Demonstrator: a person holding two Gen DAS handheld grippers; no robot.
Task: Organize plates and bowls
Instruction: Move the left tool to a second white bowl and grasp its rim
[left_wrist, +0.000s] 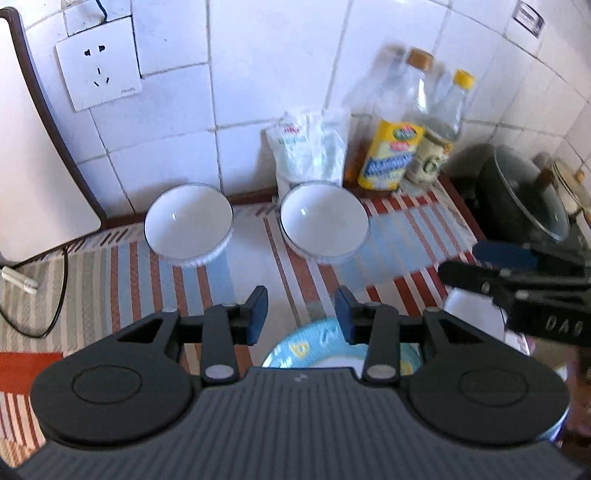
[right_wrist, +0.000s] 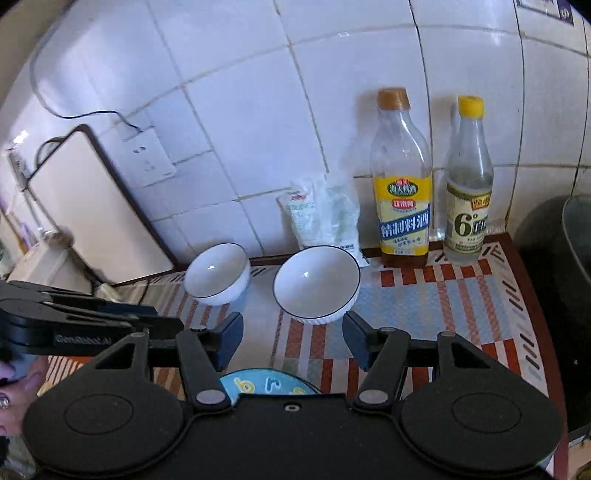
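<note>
Two white bowls with dark rims stand side by side on the striped mat near the tiled wall: the left bowl (left_wrist: 188, 223) (right_wrist: 217, 273) and the right bowl (left_wrist: 324, 223) (right_wrist: 316, 283). A light blue plate with yellow letters (left_wrist: 314, 347) (right_wrist: 266, 384) lies under both grippers, mostly hidden by them. My left gripper (left_wrist: 301, 314) is open and empty above the plate, short of the bowls. My right gripper (right_wrist: 291, 341) is open and empty, just in front of the right bowl. It shows at the right edge of the left wrist view (left_wrist: 480, 266). A white object (left_wrist: 472, 314) lies under it, half hidden.
A bag of white powder (left_wrist: 312, 147) (right_wrist: 325, 218) and two bottles (left_wrist: 397, 147) (right_wrist: 404, 206) (right_wrist: 467, 206) stand against the wall behind the bowls. A black pot with a glass lid (left_wrist: 524, 195) sits at the right. A white board (left_wrist: 33, 155) leans at the left, with a cable (left_wrist: 55, 295) beside it.
</note>
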